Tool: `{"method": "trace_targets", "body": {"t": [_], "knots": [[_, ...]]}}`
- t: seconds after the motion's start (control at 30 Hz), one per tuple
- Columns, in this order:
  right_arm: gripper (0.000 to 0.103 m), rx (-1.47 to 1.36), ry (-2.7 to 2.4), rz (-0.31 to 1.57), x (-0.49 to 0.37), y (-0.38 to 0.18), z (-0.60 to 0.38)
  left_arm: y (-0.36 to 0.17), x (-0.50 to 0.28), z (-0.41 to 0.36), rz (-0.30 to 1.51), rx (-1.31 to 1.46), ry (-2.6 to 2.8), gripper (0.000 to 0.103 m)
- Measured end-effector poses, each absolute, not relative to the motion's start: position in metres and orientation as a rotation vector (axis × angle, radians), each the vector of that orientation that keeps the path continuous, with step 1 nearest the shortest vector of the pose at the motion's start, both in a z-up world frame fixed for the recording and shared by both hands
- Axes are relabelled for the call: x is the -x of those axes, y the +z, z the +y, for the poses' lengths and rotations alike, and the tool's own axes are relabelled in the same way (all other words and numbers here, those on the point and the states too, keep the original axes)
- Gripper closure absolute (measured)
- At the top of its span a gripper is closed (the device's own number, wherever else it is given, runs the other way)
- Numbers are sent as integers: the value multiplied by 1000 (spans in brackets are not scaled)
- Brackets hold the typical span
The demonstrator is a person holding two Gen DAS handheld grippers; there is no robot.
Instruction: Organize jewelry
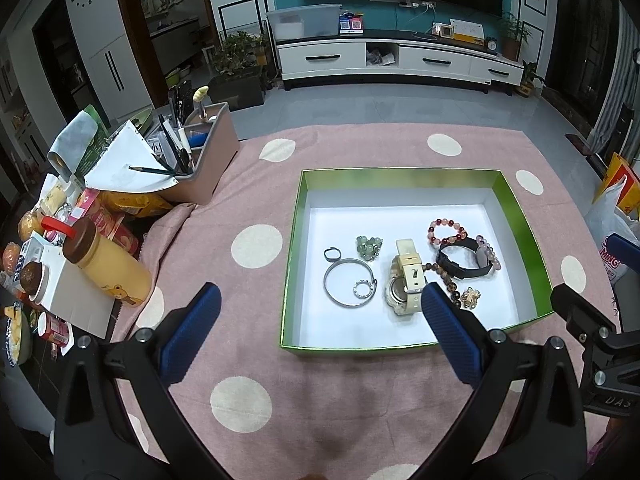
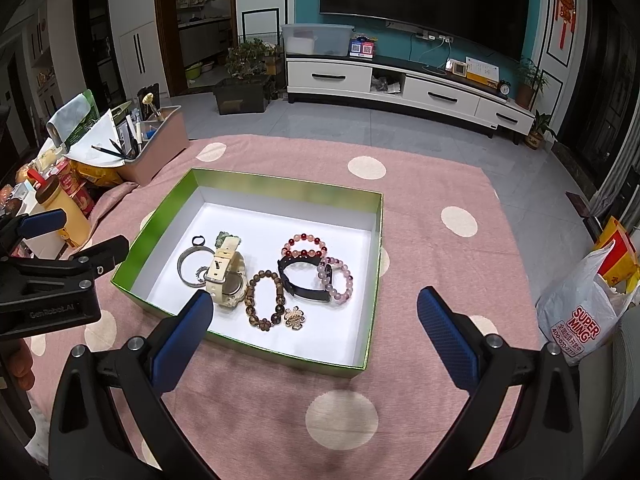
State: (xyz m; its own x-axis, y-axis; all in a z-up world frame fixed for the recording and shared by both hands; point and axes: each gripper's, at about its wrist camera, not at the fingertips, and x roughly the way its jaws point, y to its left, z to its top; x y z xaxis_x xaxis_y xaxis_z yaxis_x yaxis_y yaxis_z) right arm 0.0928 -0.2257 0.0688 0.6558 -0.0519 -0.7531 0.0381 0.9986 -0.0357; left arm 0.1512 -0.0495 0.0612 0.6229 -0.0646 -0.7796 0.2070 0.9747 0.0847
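Note:
A green box (image 1: 294,224) (image 2: 376,280) with a white floor lies on the pink dotted cloth. Inside lie a cream watch (image 1: 406,276) (image 2: 226,270), a silver bangle (image 1: 348,282) (image 2: 188,266), a small black ring (image 1: 332,254), green beads (image 1: 370,247), a red bead bracelet (image 1: 447,230) (image 2: 304,246), a black band (image 1: 462,262) (image 2: 302,280), a lilac bead bracelet (image 2: 336,280), a brown bead bracelet (image 2: 266,300) and a gold brooch (image 1: 470,298) (image 2: 295,317). My left gripper (image 1: 320,330) is open and empty, above the box's near left edge. My right gripper (image 2: 314,334) is open and empty above the box's near edge.
A pink organiser (image 1: 204,156) with pens, a yellow bottle (image 1: 108,262), snack packs and papers crowd the table's left side. A white plastic bag (image 2: 580,312) sits at the right. The pink cloth (image 1: 240,360) covers the table.

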Motion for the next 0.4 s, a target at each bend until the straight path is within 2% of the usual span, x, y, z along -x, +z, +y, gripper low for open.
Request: {"method": "trace_targets", "body": {"t": [0.4], "knots": [[1, 17, -49, 855, -92, 67, -218, 58, -153, -51, 900, -173, -143, 2]]}}
